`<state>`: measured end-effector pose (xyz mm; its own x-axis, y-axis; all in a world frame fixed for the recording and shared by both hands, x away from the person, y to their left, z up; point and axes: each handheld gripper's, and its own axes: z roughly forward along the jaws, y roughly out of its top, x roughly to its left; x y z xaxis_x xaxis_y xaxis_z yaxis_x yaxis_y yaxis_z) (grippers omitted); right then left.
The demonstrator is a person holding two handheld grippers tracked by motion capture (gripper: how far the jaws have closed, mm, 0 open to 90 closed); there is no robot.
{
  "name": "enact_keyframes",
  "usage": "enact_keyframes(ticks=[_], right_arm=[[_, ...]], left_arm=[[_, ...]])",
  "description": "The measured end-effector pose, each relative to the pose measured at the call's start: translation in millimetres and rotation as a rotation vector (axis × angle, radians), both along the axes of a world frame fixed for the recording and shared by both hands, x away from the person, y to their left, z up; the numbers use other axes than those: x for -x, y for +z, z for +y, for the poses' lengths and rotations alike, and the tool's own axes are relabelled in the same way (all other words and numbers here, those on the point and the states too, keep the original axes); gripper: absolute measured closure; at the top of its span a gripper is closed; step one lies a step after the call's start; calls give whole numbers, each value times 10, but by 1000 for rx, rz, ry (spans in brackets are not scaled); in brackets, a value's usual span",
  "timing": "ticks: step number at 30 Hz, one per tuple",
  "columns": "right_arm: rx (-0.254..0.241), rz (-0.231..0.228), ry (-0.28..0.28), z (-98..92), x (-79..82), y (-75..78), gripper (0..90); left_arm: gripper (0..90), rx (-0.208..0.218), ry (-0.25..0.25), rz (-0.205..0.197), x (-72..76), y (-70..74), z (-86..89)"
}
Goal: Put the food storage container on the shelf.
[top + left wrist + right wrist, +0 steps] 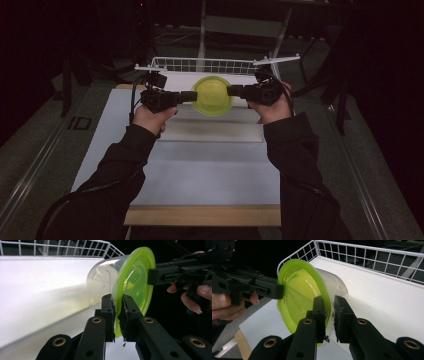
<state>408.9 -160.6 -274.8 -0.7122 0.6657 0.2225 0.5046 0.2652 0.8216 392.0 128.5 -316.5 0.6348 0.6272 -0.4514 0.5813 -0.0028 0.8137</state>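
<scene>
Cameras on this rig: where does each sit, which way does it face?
High view: above the person's side, facing forward and down on the table; forearms, hands.
Left gripper view: on the left gripper, looking along its jaws clamping the green lid.
Right gripper view: on the right gripper, likewise.
Shared: lidded clear container, wire basket.

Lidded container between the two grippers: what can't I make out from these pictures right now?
- High view: the clear tub body is hidden behind the green lid, which faces the camera.
- Left gripper view: the left gripper covers the stretch of rim it clamps; whether the lid is sealed there is hidden.
- Right gripper view: the right gripper hides its own contact patch.
- Contents: the tub wall is hazy and glare-lit.
</scene>
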Motion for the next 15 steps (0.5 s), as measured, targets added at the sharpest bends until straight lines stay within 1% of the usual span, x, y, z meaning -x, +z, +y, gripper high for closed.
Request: enact_keyframes(ticks=[1,2,3,4,5,8,9,10,11,12,13,14,15], right_arm=[[-4,8,-5,-11,-28,-6,803],[-8,15,-5,-22,-59,-12,804],[-8,15,-5,-22,-59,-12,804],[-18,33,-10,-40,-118,-25,804],[-18,41,-12,-47,-148,-33,804],[-27,68,-15,-52,-231,-76,805],[-32,74,-16,-52,-256,-88,805],[-32,74,-16,-52,-256,-88,805],[-38,82,-17,-50,-280,-98,804],[-47,101,-15,-49,-324,-121,805],[-47,101,-15,-49,-324,-121,805],[-50,117,-11,-48,-360,-142,804],[-51,122,-10,-48,-372,-147,805]], left_arm=[[822,0,0,0,0,0,0],[820,-13,10,-10,-53,0,-23],[818,-13,10,-10,-53,0,-23],[817,-21,16,-7,-101,-10,-49],[814,-21,16,-7,-101,-10,-49],[812,-32,25,1,-167,-33,-60],[811,-30,38,-4,-195,-45,-61],[810,-30,38,-4,-195,-45,-61],[810,-30,40,0,-205,-52,-58],[807,-32,42,6,-223,-70,-56],[806,-32,42,6,-223,-70,-56],[801,-35,41,-2,-229,-83,-53],[798,-38,45,-5,-232,-88,-56]])
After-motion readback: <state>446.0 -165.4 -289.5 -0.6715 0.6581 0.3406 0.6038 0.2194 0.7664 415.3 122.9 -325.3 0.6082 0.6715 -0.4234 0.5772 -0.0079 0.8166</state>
